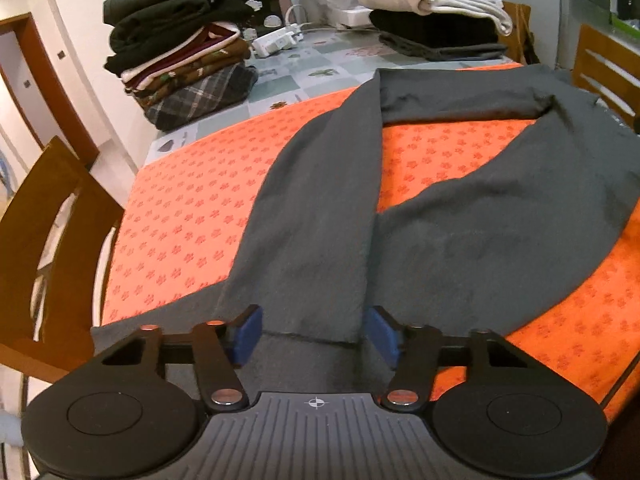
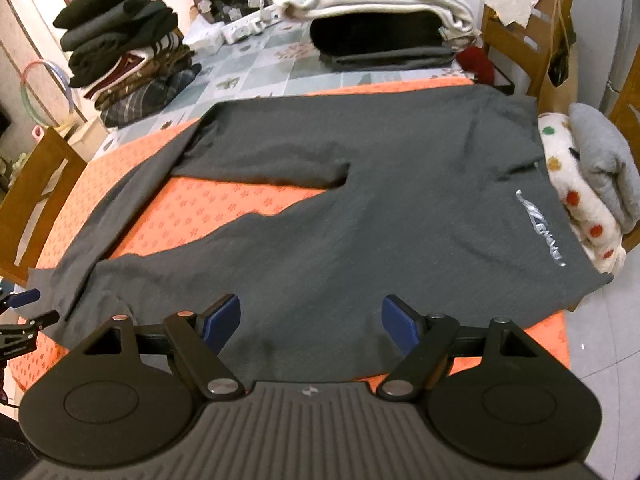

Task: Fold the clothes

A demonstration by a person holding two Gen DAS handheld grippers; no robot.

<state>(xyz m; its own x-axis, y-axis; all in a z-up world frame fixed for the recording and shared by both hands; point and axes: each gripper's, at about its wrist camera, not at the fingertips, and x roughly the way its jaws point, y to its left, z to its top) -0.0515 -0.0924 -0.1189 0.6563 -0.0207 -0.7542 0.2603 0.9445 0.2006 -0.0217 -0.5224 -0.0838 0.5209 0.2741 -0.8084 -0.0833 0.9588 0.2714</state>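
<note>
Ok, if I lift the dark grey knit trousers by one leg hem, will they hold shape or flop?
The dark grey knit trousers will probably flop: the cloth lies limp and creased over the orange patterned mat. They look thin, so likely light. The far leg is already doubled across and may trail or unfold.

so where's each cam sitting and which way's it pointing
Left wrist: rides the left claw, angled down over the near hem of the dark grey garment on the orange cloth; only its own blue-padded fingers show.
Right wrist: rides the right claw, angled down at the garment's body and silver logo; the left claw's tip shows at far left.
Shared: garment, orange cloth, folded stacks behind.
</note>
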